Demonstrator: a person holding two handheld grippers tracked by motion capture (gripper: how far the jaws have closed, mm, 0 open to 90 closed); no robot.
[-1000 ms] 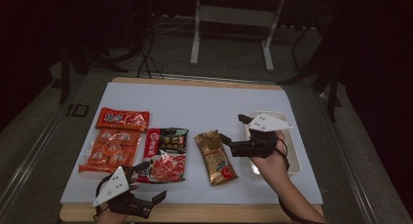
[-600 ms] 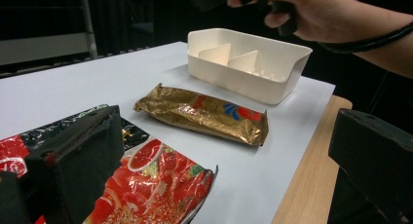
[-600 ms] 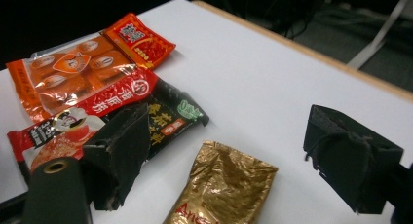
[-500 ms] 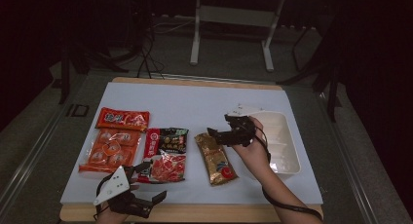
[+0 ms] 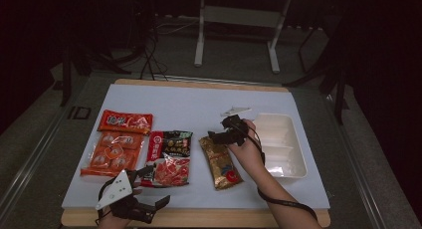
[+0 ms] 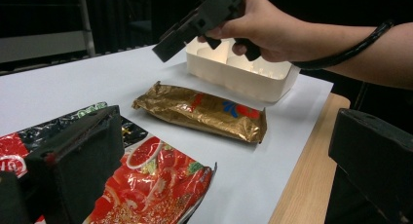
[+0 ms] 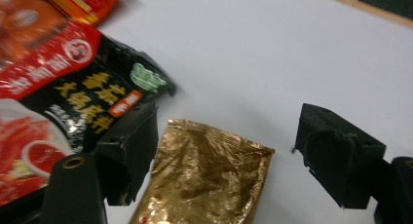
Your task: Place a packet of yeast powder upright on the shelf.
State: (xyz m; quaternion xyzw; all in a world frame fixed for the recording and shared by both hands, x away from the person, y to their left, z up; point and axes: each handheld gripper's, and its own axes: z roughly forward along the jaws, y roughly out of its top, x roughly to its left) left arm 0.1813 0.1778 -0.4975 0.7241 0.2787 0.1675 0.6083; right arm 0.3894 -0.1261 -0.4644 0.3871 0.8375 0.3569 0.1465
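Surface [image 5: 209, 104]: pale sheet laid over a wooden board, the wood showing along the near edge.

Item 1, gold packet [image 5: 220, 162]: crinkled foil pouch with a red and blue mark near one end. Lies flat on the sheet, between the red-and-black packet and the white tray, touching neither. In the right gripper view its top edge [image 7: 214, 136] sits between and just beyond the two black jaws, nearer the jaw on that view's left.

Item 2, right tool [image 5: 215, 136]: held in the person's right hand, poised over the far end of the gold packet and tipped down toward it. Jaws stand wide and have just been closing a little; the pads are not pressing on the foil. Whether the jaw beside the packet brushes its edge cannot be told from the blurred picture. The same tool shows in the left gripper view [image 6: 163, 47], above the sheet and in front of the tray.

Item 3, left tool [image 5: 154, 186]: at the near edge of the surface, in the left hand, grey plate on top. Jaws wide apart and gripping nothing; one hangs over a corner of the red-and-black packet.

Item 4, red-and-black packet [image 5: 169, 157]: flat, printed with a bowl, left of the gold packet.

Item 5, orange bag [image 5: 110, 153]: clear-fronted, small wrapped pieces inside, at the left of the sheet.

Item 6, red packet [image 5: 124, 122]: just beyond the orange bag.

Item 7, white tray [image 5: 283, 144]: shallow, divided, at the right side of the sheet.
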